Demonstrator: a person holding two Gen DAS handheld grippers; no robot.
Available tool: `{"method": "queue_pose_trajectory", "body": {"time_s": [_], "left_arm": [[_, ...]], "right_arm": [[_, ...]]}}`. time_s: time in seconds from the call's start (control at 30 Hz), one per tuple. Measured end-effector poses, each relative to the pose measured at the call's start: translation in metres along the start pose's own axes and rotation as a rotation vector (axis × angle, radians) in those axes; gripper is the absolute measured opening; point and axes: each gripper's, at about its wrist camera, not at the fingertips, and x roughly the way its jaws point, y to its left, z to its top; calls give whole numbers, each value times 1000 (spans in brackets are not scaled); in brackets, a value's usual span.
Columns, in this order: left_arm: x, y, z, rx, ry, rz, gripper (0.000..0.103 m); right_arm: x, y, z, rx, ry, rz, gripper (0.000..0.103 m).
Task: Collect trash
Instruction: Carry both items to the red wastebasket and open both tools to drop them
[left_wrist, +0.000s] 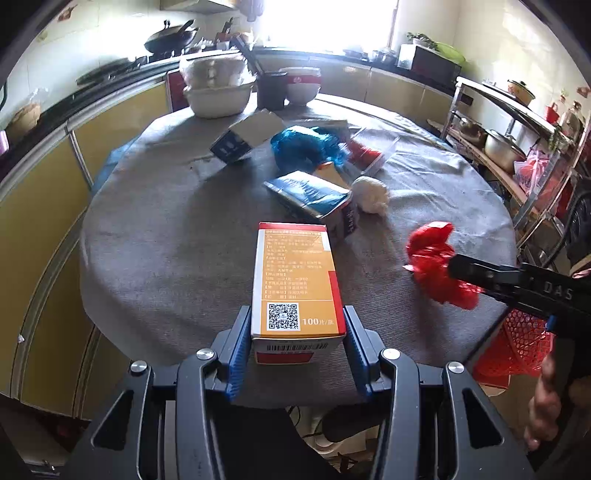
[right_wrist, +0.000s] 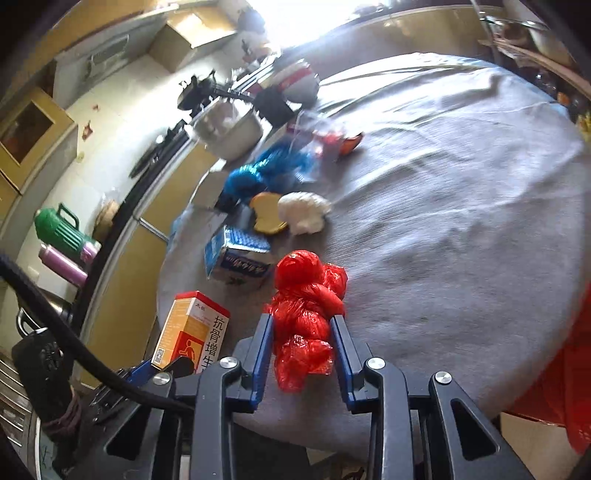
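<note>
Left gripper (left_wrist: 295, 343) clamped on an orange medicine box (left_wrist: 295, 284), blue pads flat against both long sides, the QR-code end nearest the camera and the red-banded end pointing toward the table's middle. Box held at the near edge of the round grey-clothed table (left_wrist: 166, 236), seemingly just above the cloth; contact with the cloth not discernible. Right gripper (right_wrist: 302, 343) closed on a crumpled red plastic bag (right_wrist: 306, 314), the wad bulging out past the fingertips and below the pads. Seen from the left wrist, that gripper reaching in level from the right edge of the table, bag (left_wrist: 439, 262) held above the cloth near that edge. A bare hand (left_wrist: 543, 406) showing only partly at the lower right of the left view, cut by the frame. Red mesh basket (left_wrist: 517, 343) hanging below the table's right edge, half hidden behind the right gripper's body. Toward the table's middle: a blue-and-white carton (left_wrist: 317, 199), a white crumpled wad (left_wrist: 371, 194), a blue plastic bag (left_wrist: 306, 146). Right view motion-blurred; far items there hard to make out.
</note>
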Motion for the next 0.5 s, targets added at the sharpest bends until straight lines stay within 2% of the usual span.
{"method": "queue_pose_trajectory", "body": {"time_s": [0.13,0.3,0.5], "left_arm": [[-14,-21,-3,67,-36,-26,49],[-24,-69,-1,229,-56,-80,49],[-15,-142,12,392,8,-200,49]], "right_arm": [[-31,-19,-7,15,-59,3,33],[-79,-55,-18,73,-141,-8,33],[-139,-114,-36,197,-235,-64,33]]}}
